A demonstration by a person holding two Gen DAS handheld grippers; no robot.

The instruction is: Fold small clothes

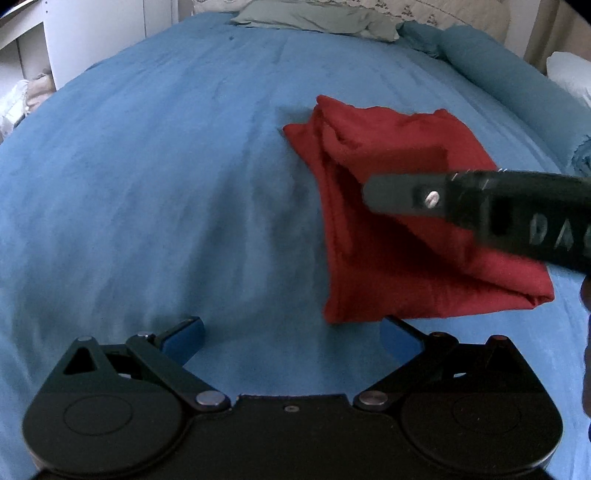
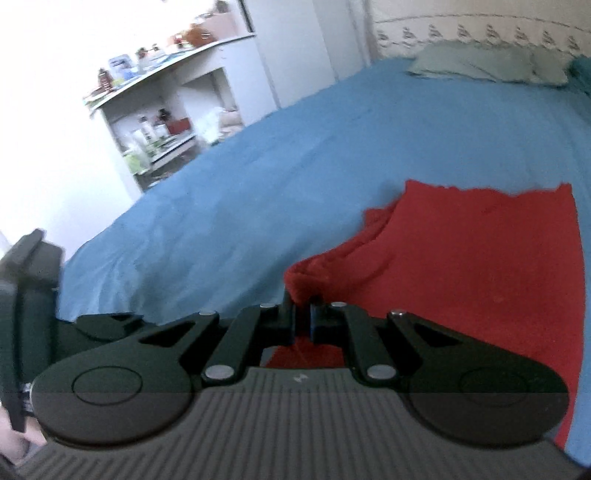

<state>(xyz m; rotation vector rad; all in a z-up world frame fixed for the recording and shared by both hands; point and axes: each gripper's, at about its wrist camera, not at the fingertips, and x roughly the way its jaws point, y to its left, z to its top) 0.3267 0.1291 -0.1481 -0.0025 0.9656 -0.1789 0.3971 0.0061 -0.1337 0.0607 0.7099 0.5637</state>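
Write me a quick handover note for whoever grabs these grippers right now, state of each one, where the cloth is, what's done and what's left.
Right gripper: shut on a bunched edge of the red cloth.
Left gripper: open, empty, over the blue bed just beside the cloth's near edge.
Cloth: on the bed, already folded over in layers, a bit uneven.
Done: at least one fold.
Left: probably lay the pinched edge down, let go, then smooth or fold once more.

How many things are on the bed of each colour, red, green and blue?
Red: 1, the red garment
Grey-green: 1, the grey-green cloth
Blue: 1, the rolled blue blanket
Total: 3, all lying on the blue bedcover
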